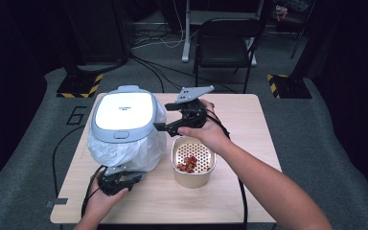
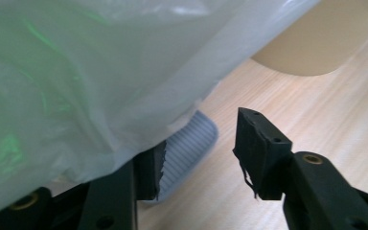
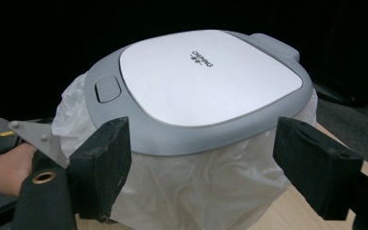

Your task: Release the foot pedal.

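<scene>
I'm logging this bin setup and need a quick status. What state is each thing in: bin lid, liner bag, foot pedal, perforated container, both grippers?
Bin lid: shut.
Liner bag: fitted, hanging outside under the lid.
Foot pedal: not pressed.
Perforated container: upright, reddish pieces inside.
Left gripper: open, holding nothing.
Right gripper: open, holding nothing.
</scene>
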`<state>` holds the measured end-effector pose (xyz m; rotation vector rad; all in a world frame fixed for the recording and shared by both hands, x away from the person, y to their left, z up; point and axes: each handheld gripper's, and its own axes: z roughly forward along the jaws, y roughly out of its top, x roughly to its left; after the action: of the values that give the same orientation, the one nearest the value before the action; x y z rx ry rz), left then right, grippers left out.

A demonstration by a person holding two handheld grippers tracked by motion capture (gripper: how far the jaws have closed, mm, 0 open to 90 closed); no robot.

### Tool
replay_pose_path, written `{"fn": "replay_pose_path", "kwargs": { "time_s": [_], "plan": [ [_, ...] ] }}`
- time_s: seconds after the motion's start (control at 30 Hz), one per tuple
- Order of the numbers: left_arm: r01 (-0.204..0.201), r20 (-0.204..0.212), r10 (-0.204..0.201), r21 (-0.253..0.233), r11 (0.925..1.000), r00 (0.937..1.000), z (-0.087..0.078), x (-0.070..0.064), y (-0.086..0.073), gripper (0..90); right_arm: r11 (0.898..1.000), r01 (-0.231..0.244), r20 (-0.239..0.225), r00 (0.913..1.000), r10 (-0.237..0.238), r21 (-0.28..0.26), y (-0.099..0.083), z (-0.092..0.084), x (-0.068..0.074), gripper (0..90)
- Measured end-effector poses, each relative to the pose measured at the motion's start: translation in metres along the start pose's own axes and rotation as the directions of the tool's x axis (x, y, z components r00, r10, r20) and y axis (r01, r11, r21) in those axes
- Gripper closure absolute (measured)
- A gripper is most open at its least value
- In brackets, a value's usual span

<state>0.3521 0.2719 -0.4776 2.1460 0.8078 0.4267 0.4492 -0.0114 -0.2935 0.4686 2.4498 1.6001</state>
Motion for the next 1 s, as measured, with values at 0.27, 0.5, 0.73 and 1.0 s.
{"fn": "replay_pose_path", "kwargs": {
  "time_s": [0.27,0.5,0.73,1.0],
  "plan": [
    [0.104,0.026,-0.104,0.003,0.9946,0.9942,-0.013,-0.009,-0.004,48.5,1.000,-0.001,0.016,0.9999,0.001,0.004,-0.006,-0.012,-0.002,21.1],
    [0.137,0.041,-0.137,0.003,0.9906,0.9898,-0.023,-0.003,-0.008,48.7,1.000,-0.005,0.081,0.9967,0.004,0.008,-0.016,-0.028,0.001,23.7],
    [0.192,0.030,-0.193,0.023,0.9811,0.9808,-0.030,-0.005,-0.020,47.8,1.000,-0.027,0.121,0.9923,0.025,0.010,-0.039,-0.045,0.002,23.8],
    [0.207,-0.008,-0.207,0.015,0.9783,0.9784,-0.037,0.004,-0.035,43.8,0.998,-0.058,0.173,0.9833,0.057,0.003,-0.065,-0.067,-0.003,24.2]
  ]
}}
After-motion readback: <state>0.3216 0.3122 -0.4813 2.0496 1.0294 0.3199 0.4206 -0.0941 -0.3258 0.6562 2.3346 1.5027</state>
